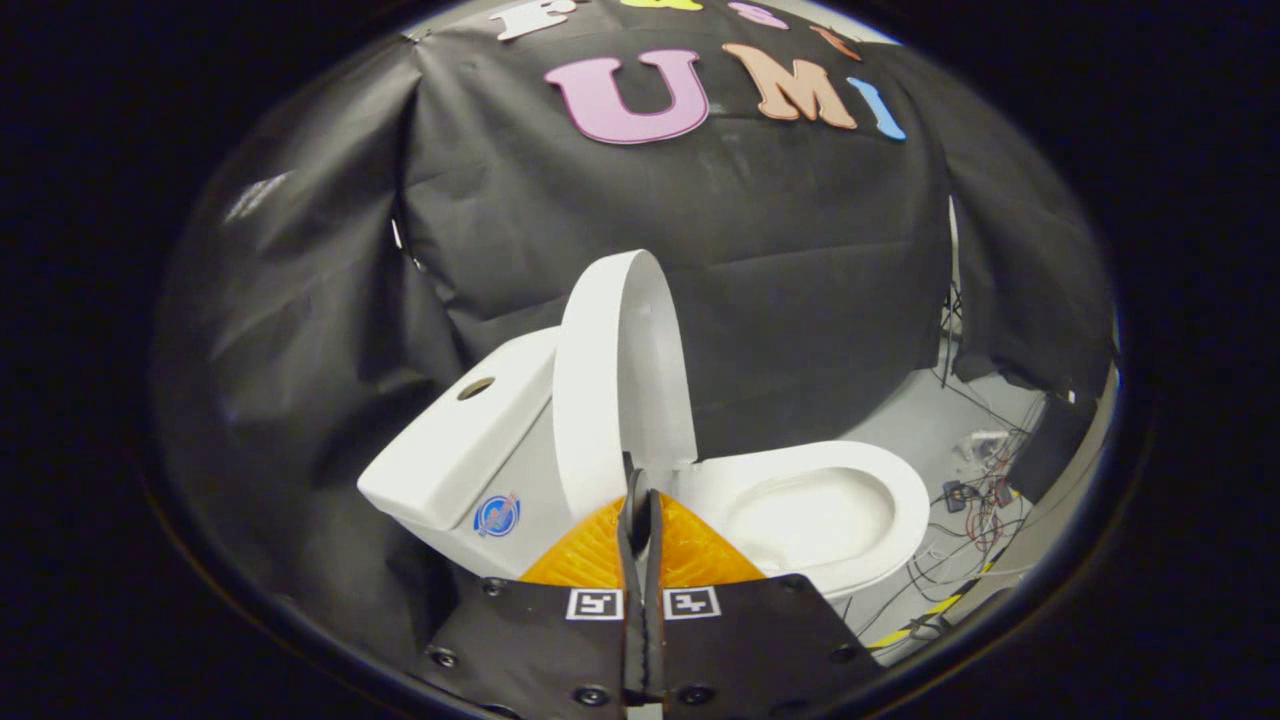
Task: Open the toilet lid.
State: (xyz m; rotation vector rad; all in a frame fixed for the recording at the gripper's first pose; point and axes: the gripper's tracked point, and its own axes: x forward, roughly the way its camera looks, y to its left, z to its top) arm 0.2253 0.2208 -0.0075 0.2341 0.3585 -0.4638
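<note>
Where the gripper view looks forward along its two fingers, the gripper [641,500] has those fingers pressed together with nothing between them, their tips just in front of the lower edge of the raised lid. That white, oval plastic toilet lid [620,385] stands upright, seen nearly edge-on, leaning back toward the white ceramic cistern [455,445], whose top carries a round flush opening and whose side bears a small round blue sticker too small to make out. Beyond the fingers and off to one side lies the white ceramic toilet bowl [825,510] with its seat down and its basin open to view; the gripper's body hides the bowl's near rim and the lid's hinge. Behind the toilet hangs the wrinkled black cloth wall [780,260]. On the pale grey floor [925,420] past the bowl lies a tangle of thin cables [975,500], hard to tell apart.
</note>
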